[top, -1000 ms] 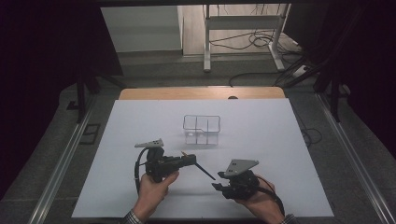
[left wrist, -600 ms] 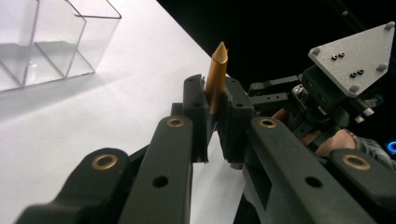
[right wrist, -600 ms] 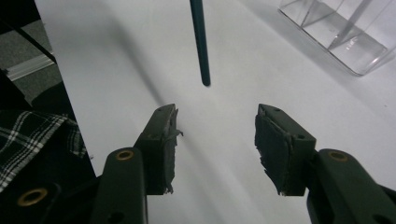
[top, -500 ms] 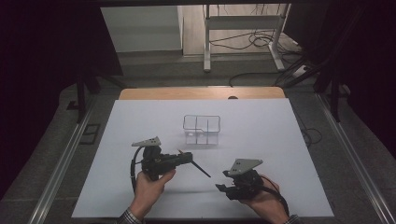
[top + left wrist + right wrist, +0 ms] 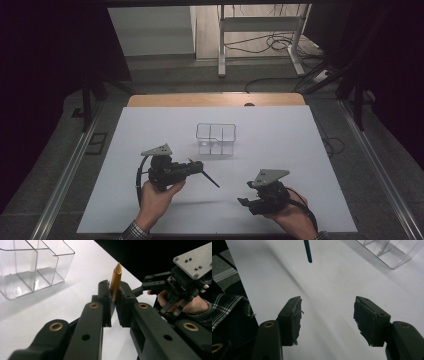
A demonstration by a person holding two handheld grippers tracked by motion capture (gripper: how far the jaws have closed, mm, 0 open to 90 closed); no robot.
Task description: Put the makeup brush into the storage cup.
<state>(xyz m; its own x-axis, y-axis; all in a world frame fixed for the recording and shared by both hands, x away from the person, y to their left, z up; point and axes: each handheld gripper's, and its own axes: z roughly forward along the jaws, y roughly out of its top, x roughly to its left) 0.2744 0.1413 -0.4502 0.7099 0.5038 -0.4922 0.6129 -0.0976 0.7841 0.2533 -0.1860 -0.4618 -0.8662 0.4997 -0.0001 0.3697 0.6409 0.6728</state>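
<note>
I'm clenching my left gripper [image 5: 197, 168] on a slim pen with a gold tapered end and a dark barrel [image 5: 210, 179]. In the left gripper view the gold end [image 5: 116, 280] is sticking up between the shut pads, while the dark barrel is slanting down past the jaws toward the white table sheet [image 5: 280, 135], its tip hanging above the sheet in the right gripper view [image 5: 307, 251]. My right gripper [image 5: 243, 202] has just been opening its jaws; they're standing apart over bare sheet with nothing between them, pads frayed. Compared with a second ago, the right gripper is sitting apart from the pen instead of close against its tip, so the pen is now in my left gripper alone. I read that as a handover finished. The clear plastic divided organizer box [image 5: 216, 139] is waiting empty beyond the pen, near the middle of the sheet. Next move is likely carrying the pen over and dropping it upright in a compartment.
</note>
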